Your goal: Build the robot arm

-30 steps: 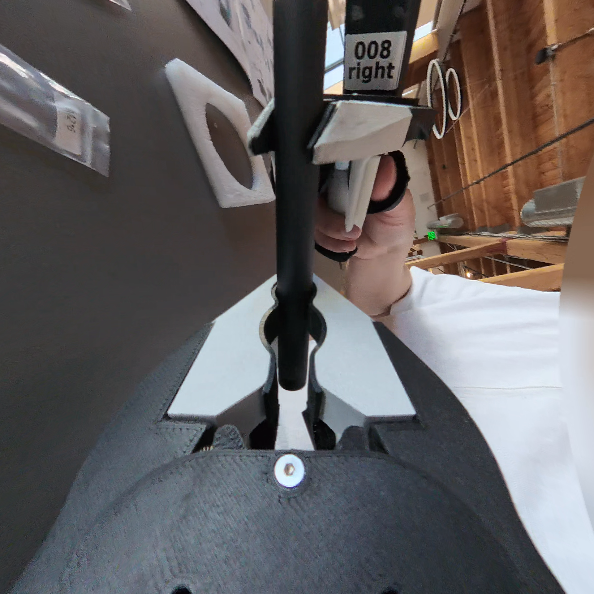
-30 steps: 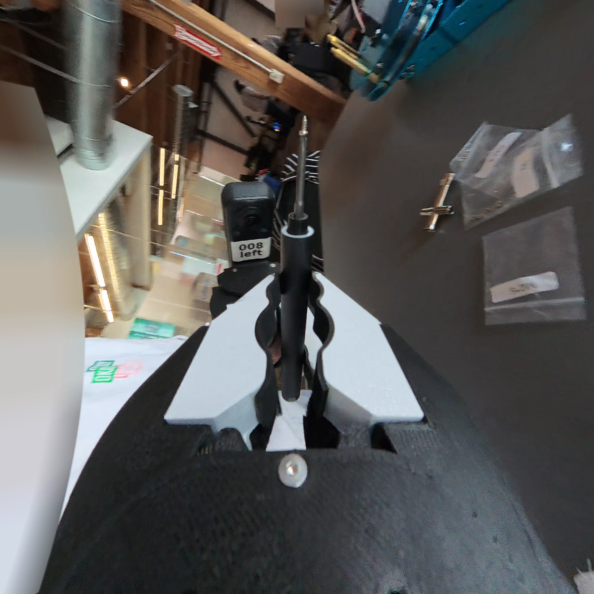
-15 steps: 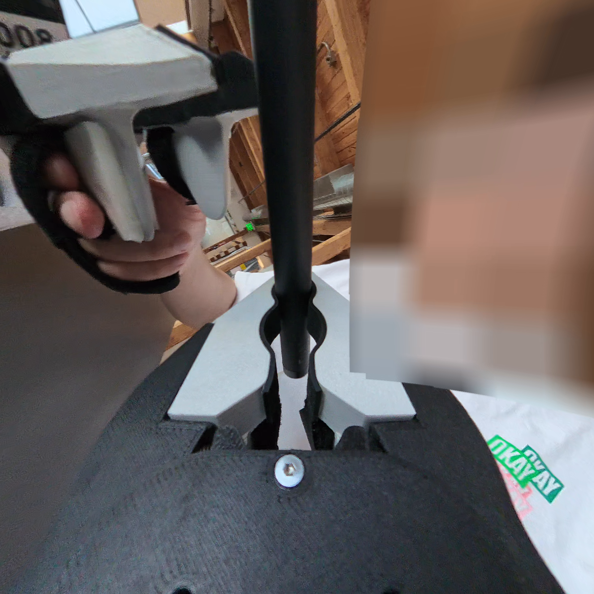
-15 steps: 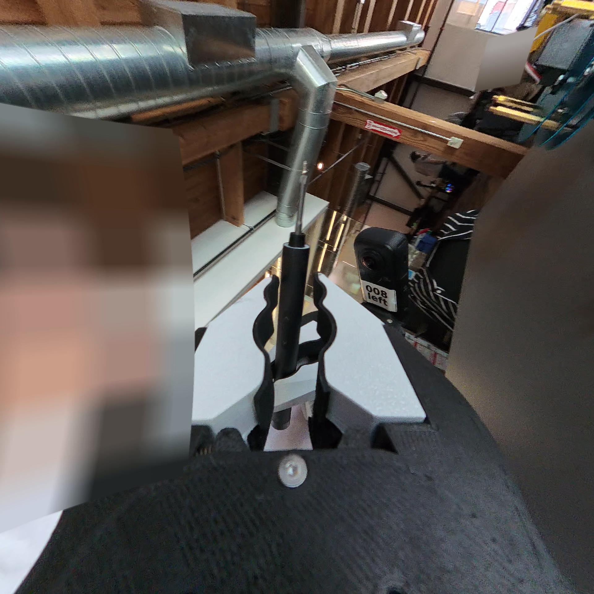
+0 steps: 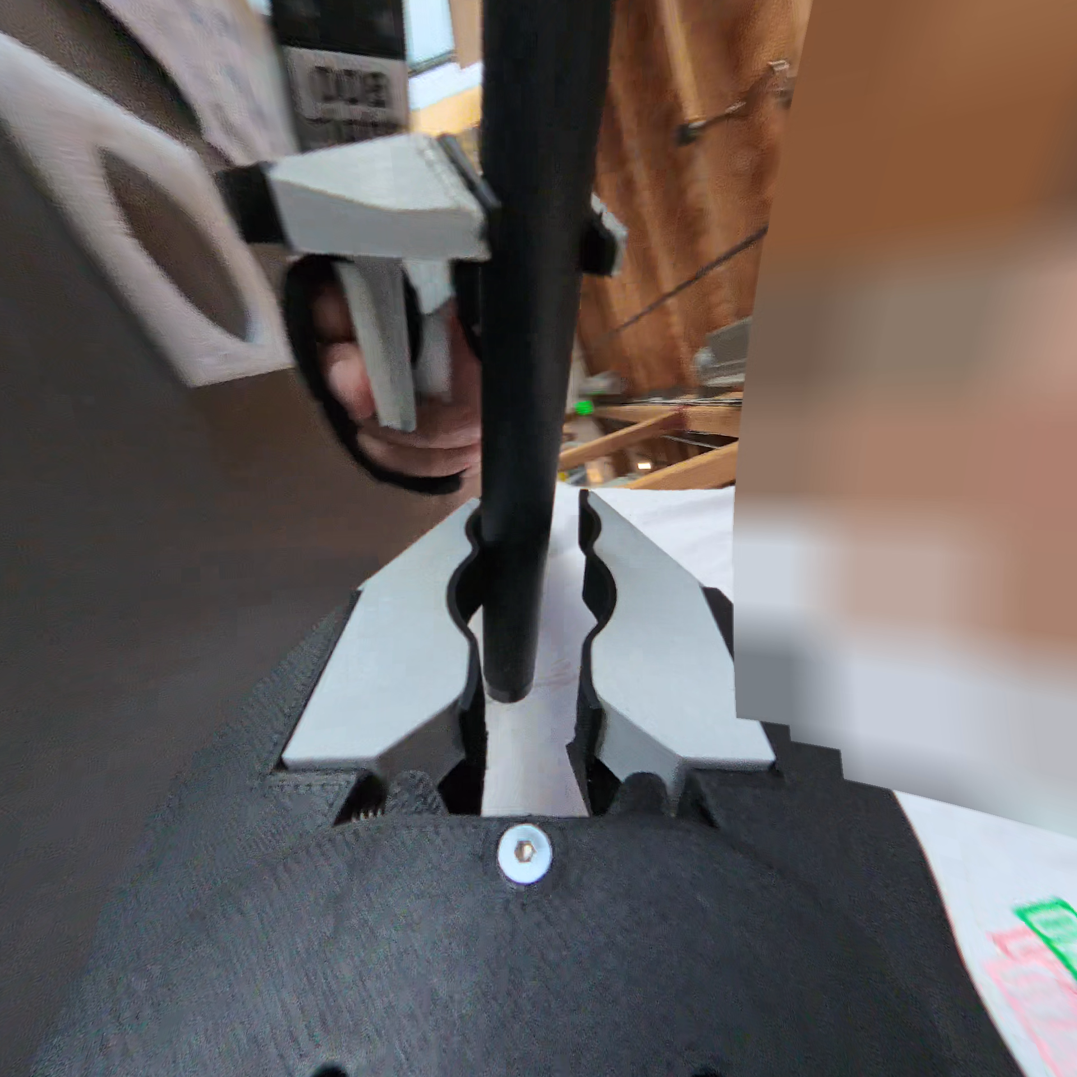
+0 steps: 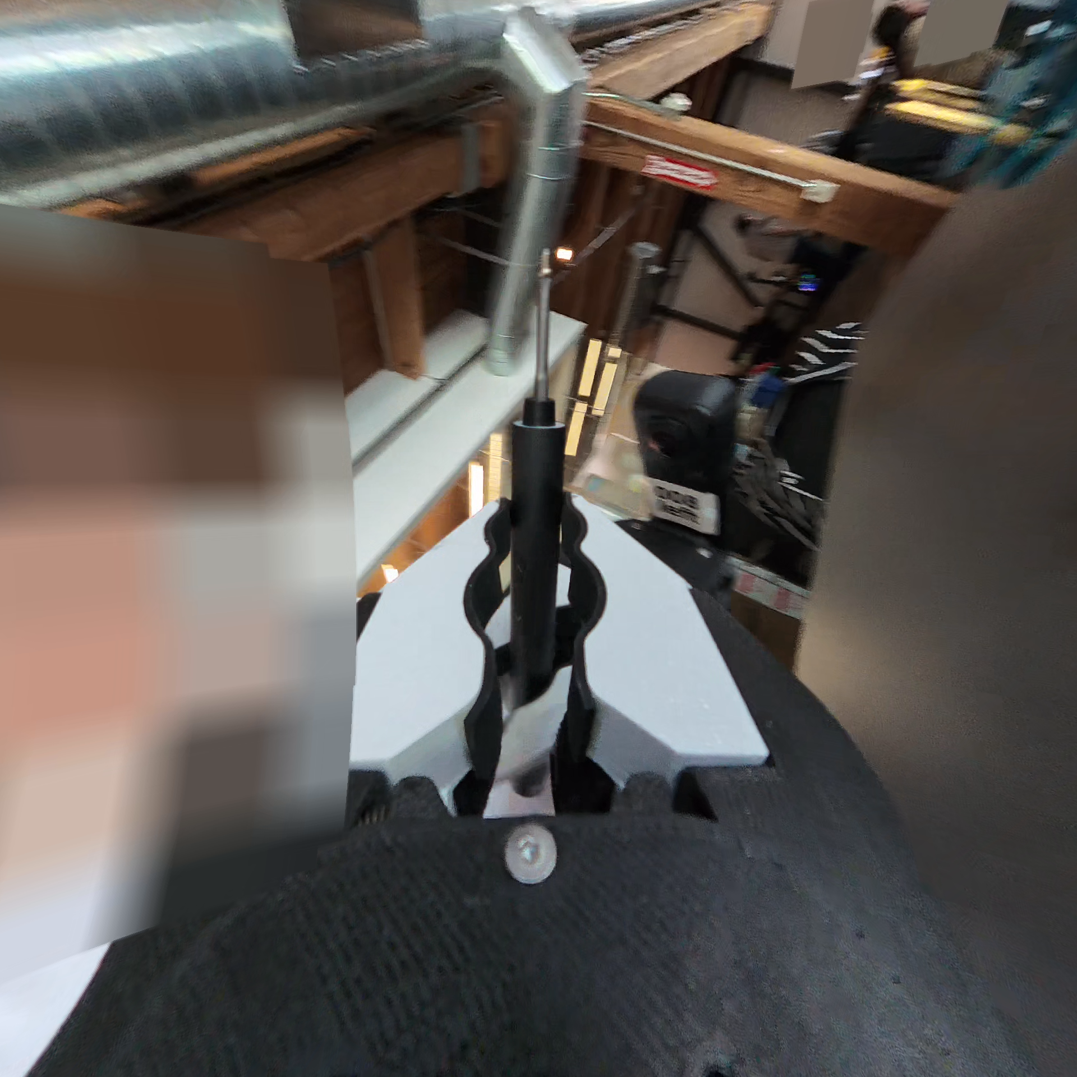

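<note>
A black screwdriver handle (image 5: 524,349) runs up the middle of the left wrist view. My left gripper (image 5: 527,513) is open: the handle's end rests against the left finger (image 5: 396,658), with a clear gap to the right finger (image 5: 647,641). Farther up, my right gripper (image 5: 379,204), held by a hand (image 5: 408,443), clamps the same handle. In the right wrist view my right gripper (image 6: 537,507) is shut on the black handle (image 6: 536,553), whose thin metal shaft (image 6: 543,326) points away. The left gripper's camera (image 6: 682,443) shows beyond it.
A white foam square with a round hole (image 5: 145,233) lies on the dark table (image 5: 116,553). The person's white shirt (image 5: 991,862) is close on the right. A metal duct (image 6: 145,99) and wooden beams (image 6: 757,163) are in the background.
My left gripper's jaws have opened and let go of the black handle. My right gripper still clamps it. Both views have swung a little and are blurred.
</note>
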The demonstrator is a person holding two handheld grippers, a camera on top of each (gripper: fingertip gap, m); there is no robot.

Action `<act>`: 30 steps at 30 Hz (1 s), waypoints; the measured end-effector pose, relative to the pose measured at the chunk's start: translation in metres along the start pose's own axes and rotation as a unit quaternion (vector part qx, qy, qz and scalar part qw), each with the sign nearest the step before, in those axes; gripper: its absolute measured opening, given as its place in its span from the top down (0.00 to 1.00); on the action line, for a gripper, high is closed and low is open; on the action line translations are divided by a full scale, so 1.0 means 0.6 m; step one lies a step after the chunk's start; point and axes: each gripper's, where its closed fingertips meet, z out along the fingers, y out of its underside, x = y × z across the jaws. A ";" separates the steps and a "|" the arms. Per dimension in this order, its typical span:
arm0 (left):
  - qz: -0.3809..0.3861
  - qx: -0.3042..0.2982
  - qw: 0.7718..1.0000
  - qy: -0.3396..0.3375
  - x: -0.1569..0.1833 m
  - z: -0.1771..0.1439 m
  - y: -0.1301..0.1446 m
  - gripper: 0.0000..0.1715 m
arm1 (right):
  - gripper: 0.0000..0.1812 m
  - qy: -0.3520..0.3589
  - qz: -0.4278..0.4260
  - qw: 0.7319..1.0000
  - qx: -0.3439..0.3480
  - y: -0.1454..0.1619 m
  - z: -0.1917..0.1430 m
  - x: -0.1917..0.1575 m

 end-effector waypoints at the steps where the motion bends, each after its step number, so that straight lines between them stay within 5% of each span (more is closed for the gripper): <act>1: 0.008 -0.003 0.999 -0.052 -0.021 -0.006 0.002 0.83 | 0.91 0.040 -0.014 0.999 -0.008 0.002 -0.003 0.012; 4: 0.027 0.010 0.987 -0.158 -0.058 -0.029 -0.005 0.89 | 0.91 0.153 -0.048 0.987 -0.018 0.000 -0.019 0.047; 9: 0.019 0.026 0.973 -0.227 -0.093 -0.055 -0.011 0.94 | 0.91 0.213 -0.055 0.975 -0.016 -0.010 -0.028 0.073; 17: -0.062 0.083 0.992 -0.069 -0.054 -0.058 -0.028 0.95 | 0.90 0.196 -0.026 0.979 -0.047 -0.014 0.000 0.102; 27: -0.031 0.103 0.991 -0.074 -0.048 -0.129 -0.035 0.94 | 0.79 0.164 -0.070 0.983 -0.042 -0.049 0.037 0.122; 30: -0.030 0.104 0.990 -0.096 -0.055 -0.164 -0.036 0.95 | 0.80 0.225 -0.127 0.966 -0.024 -0.073 0.017 0.150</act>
